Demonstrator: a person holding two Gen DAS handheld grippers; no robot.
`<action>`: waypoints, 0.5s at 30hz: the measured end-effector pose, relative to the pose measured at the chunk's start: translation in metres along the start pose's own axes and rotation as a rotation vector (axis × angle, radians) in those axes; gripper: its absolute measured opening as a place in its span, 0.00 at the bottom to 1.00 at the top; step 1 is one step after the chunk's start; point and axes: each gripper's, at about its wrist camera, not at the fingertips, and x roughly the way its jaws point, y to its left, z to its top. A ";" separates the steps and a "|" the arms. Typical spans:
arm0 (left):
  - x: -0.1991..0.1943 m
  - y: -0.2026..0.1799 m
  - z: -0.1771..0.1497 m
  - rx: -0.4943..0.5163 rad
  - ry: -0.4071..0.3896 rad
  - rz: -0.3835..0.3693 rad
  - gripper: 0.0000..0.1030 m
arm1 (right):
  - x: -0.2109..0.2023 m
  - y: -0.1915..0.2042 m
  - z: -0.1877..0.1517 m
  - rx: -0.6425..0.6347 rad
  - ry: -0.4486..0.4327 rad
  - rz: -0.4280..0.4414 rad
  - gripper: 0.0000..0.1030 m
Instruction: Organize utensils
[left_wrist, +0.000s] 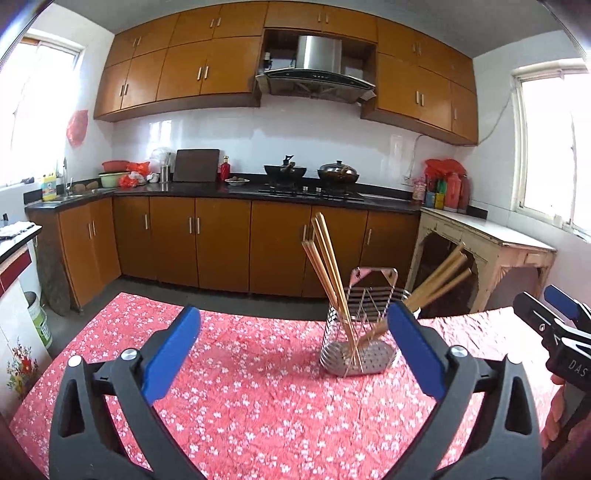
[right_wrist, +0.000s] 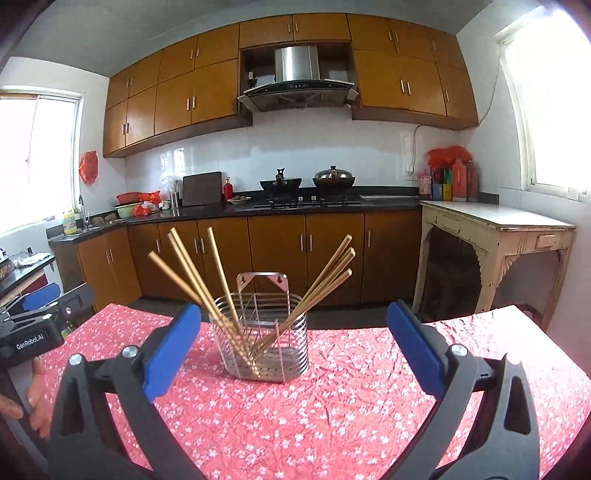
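**Chopsticks in the caddy, both tools empty**

Your left gripper (left_wrist: 293, 334) and right gripper (right_wrist: 293, 334) both hover over the near part of the table (right_wrist: 332, 424), fingers spread wide, holding nothing. The wire utensil holder (right_wrist: 264, 345) stands toward the table's far edge, chopsticks (right_wrist: 207, 284) fanned to its left and right sides. No loose utensils show on the cloth. If you regroup them, pinch one low on its shaft, lift it straight up, and steady the holder so it doesn't tip.

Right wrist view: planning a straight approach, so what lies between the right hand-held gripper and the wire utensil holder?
Only bare floral tablecloth lies between the open right hand-held gripper and the utensil holder, in the right wrist view.
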 end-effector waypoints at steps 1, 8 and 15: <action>-0.003 0.000 -0.004 0.007 -0.004 -0.006 0.98 | -0.004 0.003 -0.006 -0.012 -0.005 0.001 0.96; -0.019 -0.004 -0.026 0.091 -0.069 0.025 0.98 | -0.022 0.025 -0.040 -0.094 -0.033 -0.034 0.96; -0.031 -0.011 -0.046 0.139 -0.125 0.058 0.98 | -0.034 0.037 -0.055 -0.089 -0.067 -0.050 0.96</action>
